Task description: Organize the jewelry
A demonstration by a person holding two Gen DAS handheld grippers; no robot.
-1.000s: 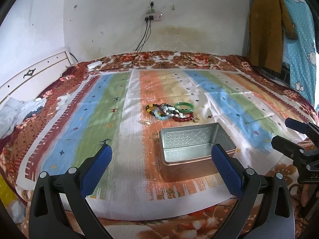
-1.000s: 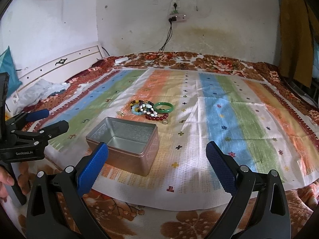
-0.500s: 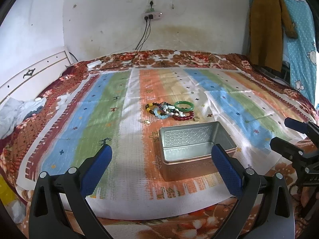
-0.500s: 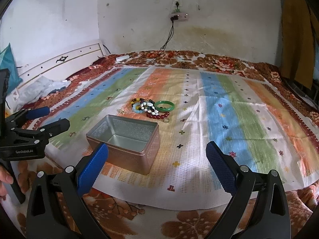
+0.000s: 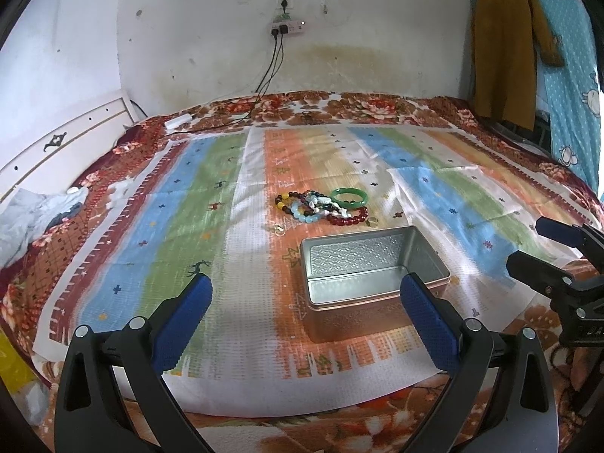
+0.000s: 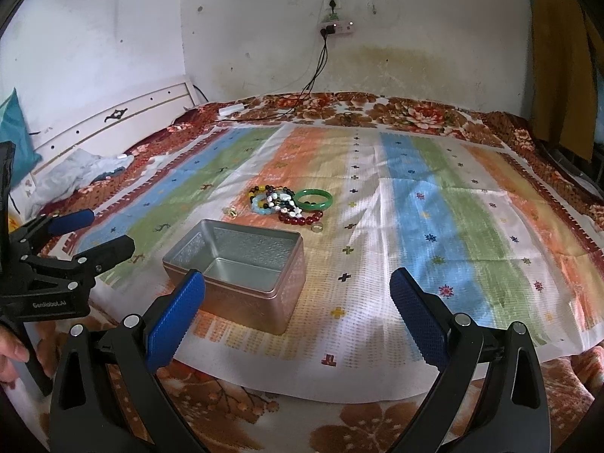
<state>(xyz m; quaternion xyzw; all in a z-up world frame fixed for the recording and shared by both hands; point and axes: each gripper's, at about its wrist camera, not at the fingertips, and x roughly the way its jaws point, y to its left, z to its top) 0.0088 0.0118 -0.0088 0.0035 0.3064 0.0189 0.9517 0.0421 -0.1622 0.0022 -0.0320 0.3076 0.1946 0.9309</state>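
We are at the start: both grippers, left gripper and right gripper, hover with fingers wide and empty. Next we reach toward twelve o'clock for the bracelets beyond the empty tin.

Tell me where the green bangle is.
In both views the green bangle lies on the striped cloth, beyond the open tin, at the bead pile's right edge.

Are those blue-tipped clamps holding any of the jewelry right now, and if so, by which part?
Nothing is held. The left gripper and right gripper are both open and empty; the bracelets lie on the cloth beyond the tin box.
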